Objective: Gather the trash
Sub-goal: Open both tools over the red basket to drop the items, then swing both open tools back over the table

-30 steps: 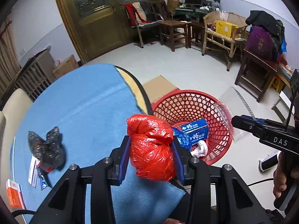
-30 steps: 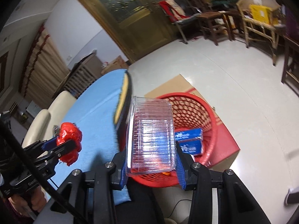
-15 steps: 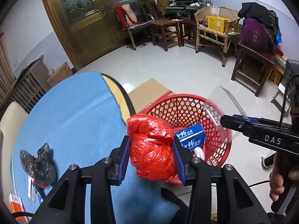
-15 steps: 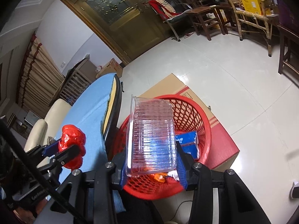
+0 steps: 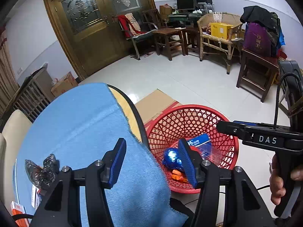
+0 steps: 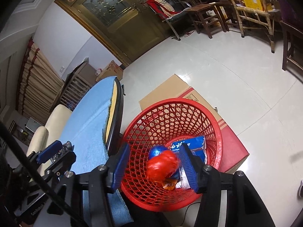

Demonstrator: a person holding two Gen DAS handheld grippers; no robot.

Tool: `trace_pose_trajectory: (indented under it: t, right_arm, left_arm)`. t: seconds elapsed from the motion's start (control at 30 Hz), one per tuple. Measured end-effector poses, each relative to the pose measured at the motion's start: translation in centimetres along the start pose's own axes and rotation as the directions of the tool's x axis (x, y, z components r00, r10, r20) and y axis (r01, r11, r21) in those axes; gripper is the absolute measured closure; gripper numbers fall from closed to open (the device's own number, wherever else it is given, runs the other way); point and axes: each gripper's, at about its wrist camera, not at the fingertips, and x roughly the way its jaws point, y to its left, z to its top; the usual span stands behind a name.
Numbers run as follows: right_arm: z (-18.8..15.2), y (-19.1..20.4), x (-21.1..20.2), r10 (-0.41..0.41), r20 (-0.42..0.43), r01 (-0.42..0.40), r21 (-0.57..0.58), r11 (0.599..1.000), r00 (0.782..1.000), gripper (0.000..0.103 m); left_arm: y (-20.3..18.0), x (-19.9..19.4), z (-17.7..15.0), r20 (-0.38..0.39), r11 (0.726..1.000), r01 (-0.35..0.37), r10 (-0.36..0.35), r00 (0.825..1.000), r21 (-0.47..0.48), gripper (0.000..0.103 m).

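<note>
The red mesh basket stands on the floor beside the table. My left gripper hangs over the table edge, its jaws opening with nothing between them. My right gripper is above the basket, its jaws also opening and empty. A blurred red bag is dropping into the basket. The clear plastic tray lies inside on a blue box, next to a blue foil ball. A crumpled black bag rests on the blue tablecloth.
A flattened cardboard box lies under the basket. Small packets sit at the table's left edge. A cream chair stands by the table. Wooden chairs, a wicker seat and a door line the far side of the tiled floor.
Both grippers opened. The red bag left my left gripper and the clear tray left my right gripper; both went into the basket. Both views swung slightly toward the basket.
</note>
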Motion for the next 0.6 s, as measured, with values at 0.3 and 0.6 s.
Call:
trace_pose_trajectory:
  t: [0.3, 0.6]
  right_arm:
    - [-0.6, 2.4, -0.2, 0.019, -0.021, -0.020, -0.053, 0.998, 1.000, 0.044]
    - [-1.7, 7.3, 1.0, 0.040, -0.074, -0.052, -0.158, 0.986, 0.996, 0.045]
  left_arm:
    - [2.5, -1.5, -1.1, 0.018, 0.998, -0.029, 0.030, 0.999, -0.049, 0.043]
    - [9.2, -3.0, -6.4, -0.034, 0.976, -0.119, 0.114, 0.993, -0.185, 0.042]
